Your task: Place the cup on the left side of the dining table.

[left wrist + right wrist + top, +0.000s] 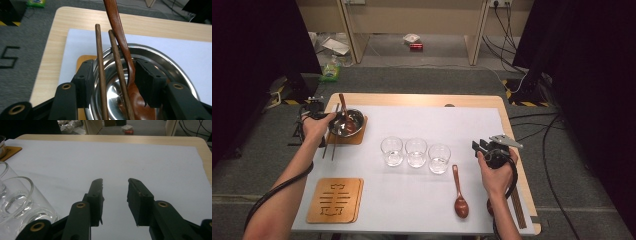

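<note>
A steel bowl (347, 123) sits on a wooden coaster (358, 138) at the table's far left, with a brown wooden spoon (342, 103) leaning in it. In the left gripper view my left gripper (113, 72) hangs over the bowl (165, 62), jaws apart. Two dark chopsticks (99, 57) and the spoon's handle (117, 25) stand between the jaws; the left pad is clear of them. The left gripper (330, 120) sits at the bowl's left rim. My right gripper (478, 146) (115, 185) hovers open over the white sheet (150, 157), nothing between its jaws.
Three empty glasses (416, 152) stand in a row mid-table; the nearest glass (17, 195) is left of the right jaws. A second wooden spoon (459, 192) lies beside my right forearm. A carved coaster (335, 200) lies front left. Chopsticks (517, 209) lie along the right edge.
</note>
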The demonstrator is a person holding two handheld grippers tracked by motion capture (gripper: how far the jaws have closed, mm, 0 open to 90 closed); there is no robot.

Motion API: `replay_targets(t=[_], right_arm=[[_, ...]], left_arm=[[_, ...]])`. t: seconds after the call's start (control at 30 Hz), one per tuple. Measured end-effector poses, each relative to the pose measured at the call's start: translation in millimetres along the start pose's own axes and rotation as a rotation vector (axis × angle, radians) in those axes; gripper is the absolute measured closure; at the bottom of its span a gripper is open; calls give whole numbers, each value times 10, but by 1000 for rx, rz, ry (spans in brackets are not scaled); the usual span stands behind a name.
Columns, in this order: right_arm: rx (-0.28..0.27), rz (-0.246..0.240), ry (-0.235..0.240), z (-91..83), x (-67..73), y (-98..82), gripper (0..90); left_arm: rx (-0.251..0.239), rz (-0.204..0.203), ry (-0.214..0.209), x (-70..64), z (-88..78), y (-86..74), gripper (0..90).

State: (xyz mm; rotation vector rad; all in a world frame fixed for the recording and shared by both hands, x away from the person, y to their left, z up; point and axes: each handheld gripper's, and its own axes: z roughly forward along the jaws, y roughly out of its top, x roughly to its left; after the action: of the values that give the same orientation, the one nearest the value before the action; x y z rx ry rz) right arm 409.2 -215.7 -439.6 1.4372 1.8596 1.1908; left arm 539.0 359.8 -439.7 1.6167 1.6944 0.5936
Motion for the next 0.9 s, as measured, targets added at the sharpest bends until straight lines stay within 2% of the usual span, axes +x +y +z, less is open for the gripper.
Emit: replay_targets(t=[0.17,0.47,0.73,0.9], right_arm=[[-3,-1,2,-6,3,3,651],[-2,4,0,-8,-10,1,651],[0,7,-1,-5,-6,-3,652],[1,6,0,-4,-5,-5,651]], left_arm=[[7,34,19,-38,16,-15,538],[33,16,24,-37,57,-59,586],[33,-21,35,-51,75,-77,719],[34,-40,46,-72,83,-84,758]])
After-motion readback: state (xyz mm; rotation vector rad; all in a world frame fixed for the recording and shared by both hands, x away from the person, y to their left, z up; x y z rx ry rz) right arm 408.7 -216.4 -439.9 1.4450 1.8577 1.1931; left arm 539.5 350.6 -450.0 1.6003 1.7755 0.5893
